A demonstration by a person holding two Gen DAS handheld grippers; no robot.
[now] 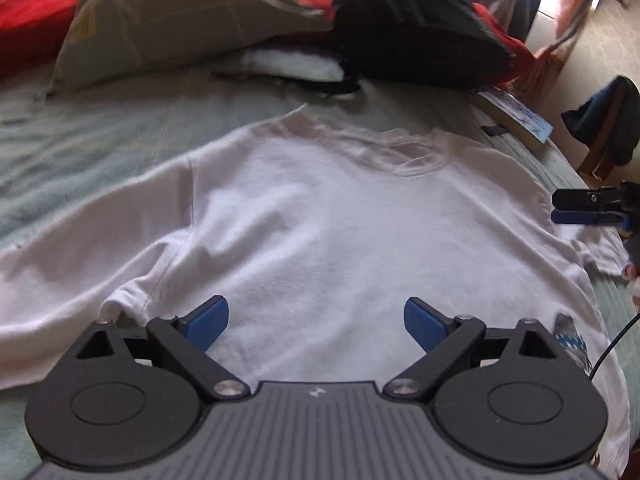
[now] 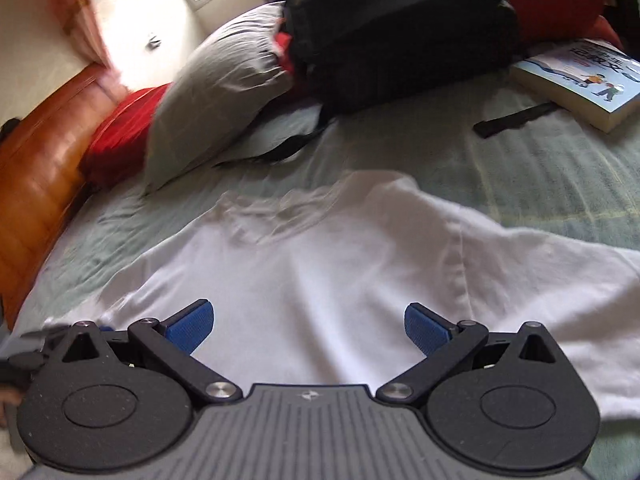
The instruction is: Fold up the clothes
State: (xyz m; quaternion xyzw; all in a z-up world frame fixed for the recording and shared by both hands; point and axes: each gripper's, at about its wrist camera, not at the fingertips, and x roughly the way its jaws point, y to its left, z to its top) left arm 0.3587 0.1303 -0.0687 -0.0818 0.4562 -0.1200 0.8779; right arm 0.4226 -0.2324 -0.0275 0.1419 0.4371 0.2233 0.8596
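A white T-shirt [image 1: 320, 208] lies spread flat on the pale green bedspread [image 1: 80, 152], collar at the far end and sleeves out to both sides. My left gripper [image 1: 316, 326] hovers over the shirt's lower body, open, with nothing between its blue pads [image 1: 208, 326]. In the right wrist view the same T-shirt [image 2: 320, 280] fills the middle, its right sleeve stretching off to the right. My right gripper [image 2: 308, 328] is open above the cloth, holding nothing. The right gripper [image 1: 576, 208] also shows at the left view's right edge, beside the shirt's right sleeve.
A grey pillow [image 1: 180, 20], a red blanket [image 1: 28, 20] and a black backpack [image 1: 412, 28] crowd the head of the bed. A book [image 2: 580, 80] and a black strap [image 2: 512, 118] lie at the far right. A wooden headboard [image 2: 36, 184] runs along the left.
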